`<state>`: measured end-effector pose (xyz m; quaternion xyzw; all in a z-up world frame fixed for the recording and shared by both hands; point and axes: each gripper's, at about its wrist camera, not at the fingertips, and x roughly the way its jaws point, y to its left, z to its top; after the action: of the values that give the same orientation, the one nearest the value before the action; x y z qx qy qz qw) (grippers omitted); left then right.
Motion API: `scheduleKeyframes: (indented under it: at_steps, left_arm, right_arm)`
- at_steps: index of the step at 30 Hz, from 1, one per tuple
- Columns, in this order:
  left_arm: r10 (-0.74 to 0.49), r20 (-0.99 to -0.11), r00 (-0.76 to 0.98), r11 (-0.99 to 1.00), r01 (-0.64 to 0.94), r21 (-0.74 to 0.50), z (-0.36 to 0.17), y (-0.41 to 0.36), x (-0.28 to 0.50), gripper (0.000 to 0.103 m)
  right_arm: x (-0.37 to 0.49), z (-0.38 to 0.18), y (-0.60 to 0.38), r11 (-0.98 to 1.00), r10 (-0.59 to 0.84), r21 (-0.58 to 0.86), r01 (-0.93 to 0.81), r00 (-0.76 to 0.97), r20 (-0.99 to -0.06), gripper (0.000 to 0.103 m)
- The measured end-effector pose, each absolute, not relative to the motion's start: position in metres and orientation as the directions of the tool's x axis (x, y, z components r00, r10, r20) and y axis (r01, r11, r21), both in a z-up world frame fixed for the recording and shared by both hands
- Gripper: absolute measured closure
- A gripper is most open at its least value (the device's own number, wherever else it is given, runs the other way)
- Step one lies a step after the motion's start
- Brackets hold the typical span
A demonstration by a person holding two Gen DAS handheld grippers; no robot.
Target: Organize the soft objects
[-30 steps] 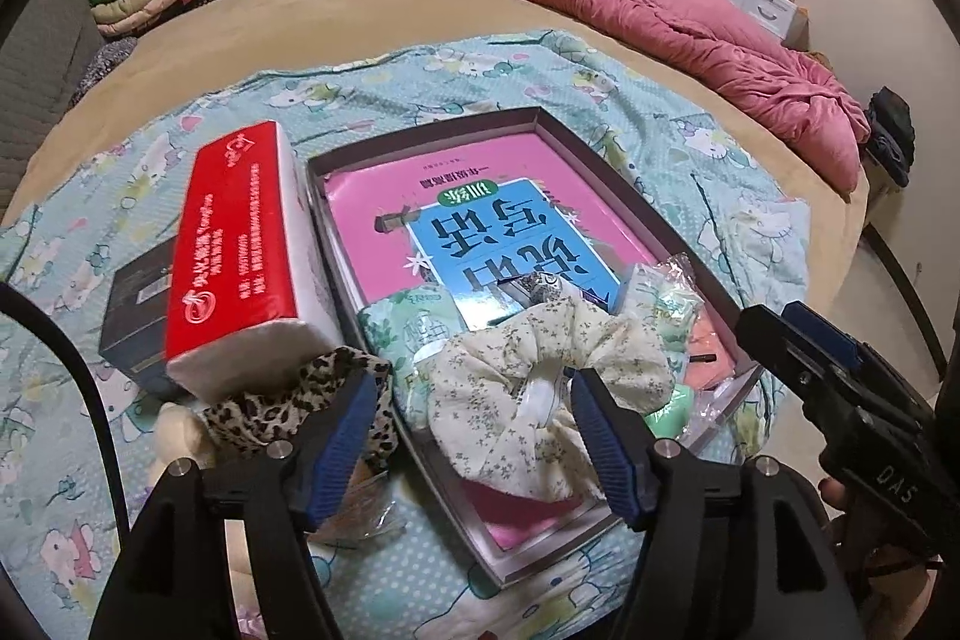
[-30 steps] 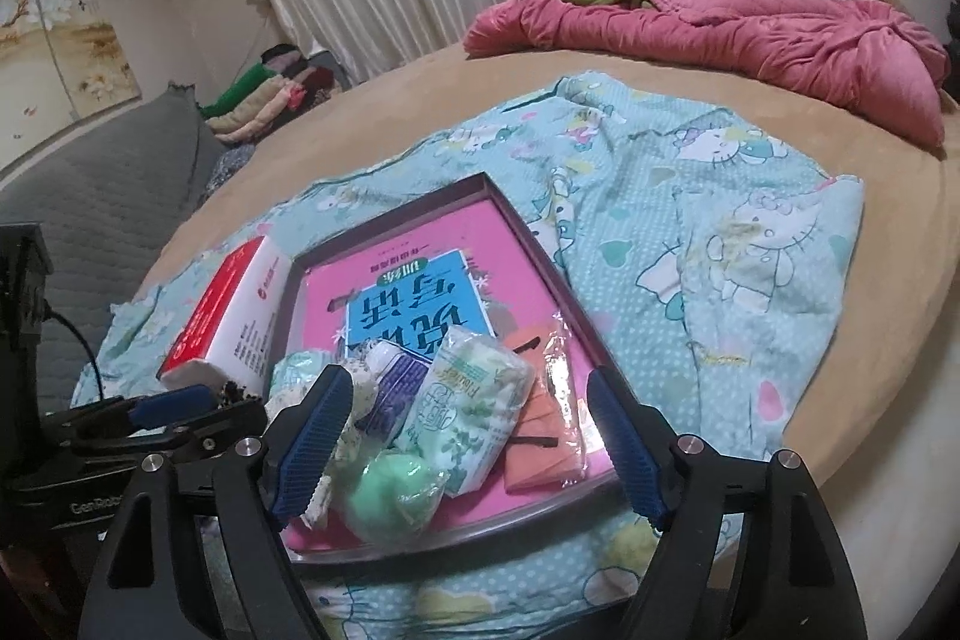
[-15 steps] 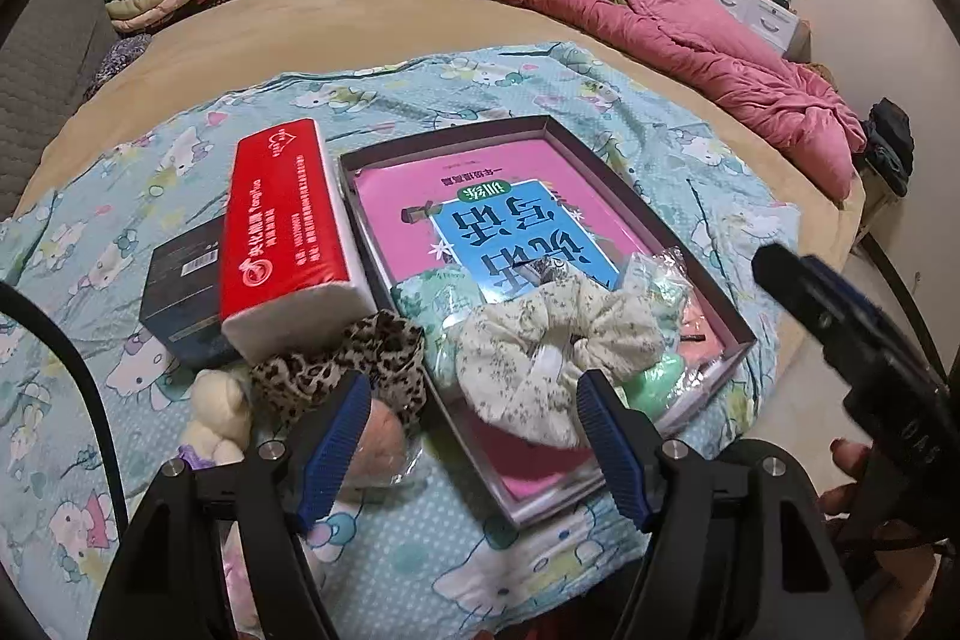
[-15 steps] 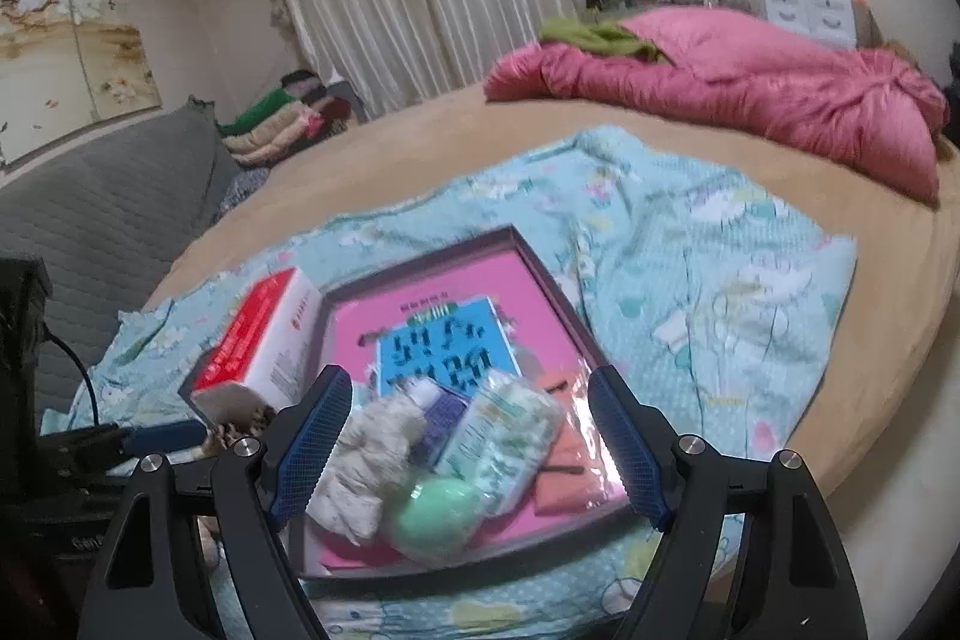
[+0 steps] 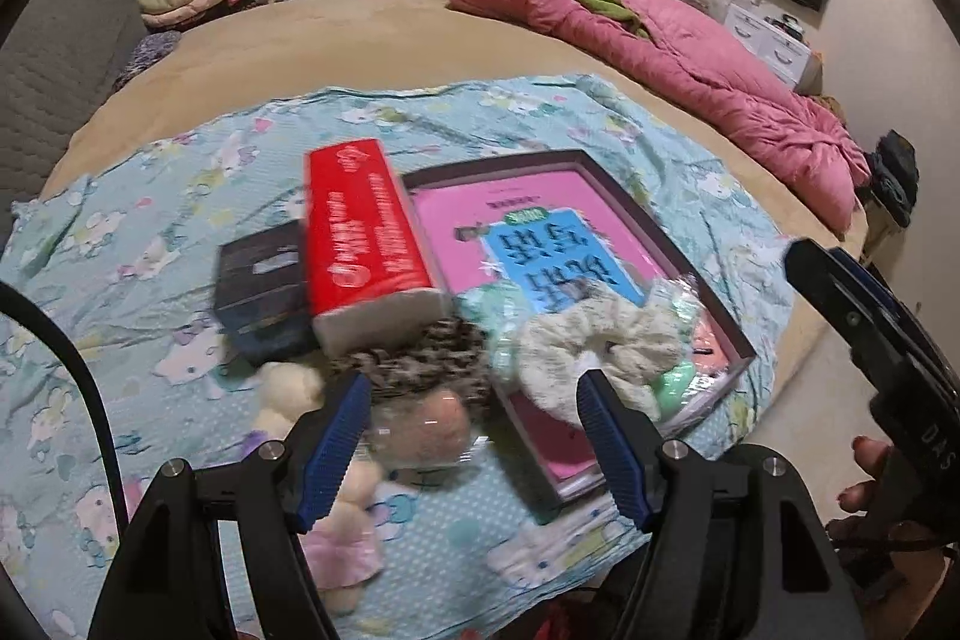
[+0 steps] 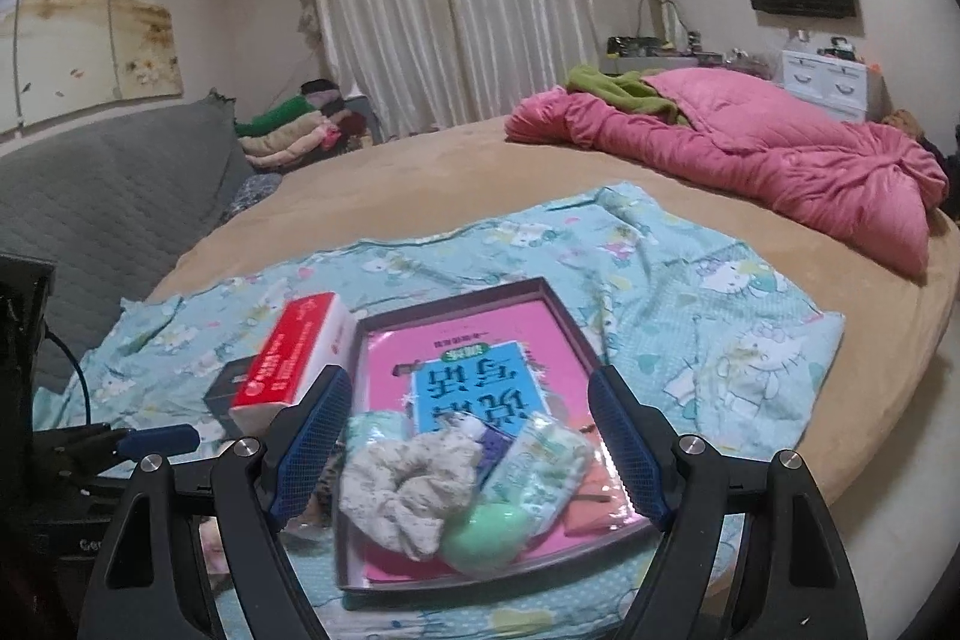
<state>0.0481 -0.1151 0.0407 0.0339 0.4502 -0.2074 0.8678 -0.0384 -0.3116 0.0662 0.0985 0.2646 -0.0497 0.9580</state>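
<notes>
A cream floral scrunchie lies in the near end of a dark shallow tray, beside a green soft ball, a wrapped green-print pack and an orange pouch. Left of the tray lie a leopard-print scrunchie, a peach ball in clear wrap and a small cream plush toy. My left gripper hangs open above the leopard scrunchie and the tray's corner, holding nothing. My right gripper stands open above the tray's near end, also holding nothing.
A red tissue pack and a dark box lie left of the tray on a teal cartoon-print sheet. A pink book fills the tray. A pink quilt sits far right; the bed edge curves near.
Both grippers have risen and drawn back from the tray, so the objects look smaller. The floral scrunchie stays in the tray, no longer between the left fingers.
</notes>
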Motion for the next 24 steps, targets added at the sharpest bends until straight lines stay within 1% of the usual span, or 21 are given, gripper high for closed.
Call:
scheduleKeyframes:
  at_steps: [5,10,24]
  left_arm:
    - [-0.294,-0.787,0.542,0.937,0.324,-0.127,0.055,-0.076,0.057,0.032]
    - [-0.267,-0.784,0.56,0.954,0.269,-0.133,0.061,-0.043,0.062,0.032]
    - [-0.224,-0.805,0.549,0.973,0.168,-0.157,0.046,0.01,0.066,0.032]
  right_arm:
    - [-0.038,0.075,-0.299,0.978,0.008,0.184,0.097,0.865,-0.502,0.021]
    - [-0.036,0.079,-0.283,0.983,0.032,0.17,0.063,0.862,-0.506,0.021]
    - [-0.025,0.075,-0.239,0.99,0.112,0.137,-0.044,0.836,-0.538,0.021]
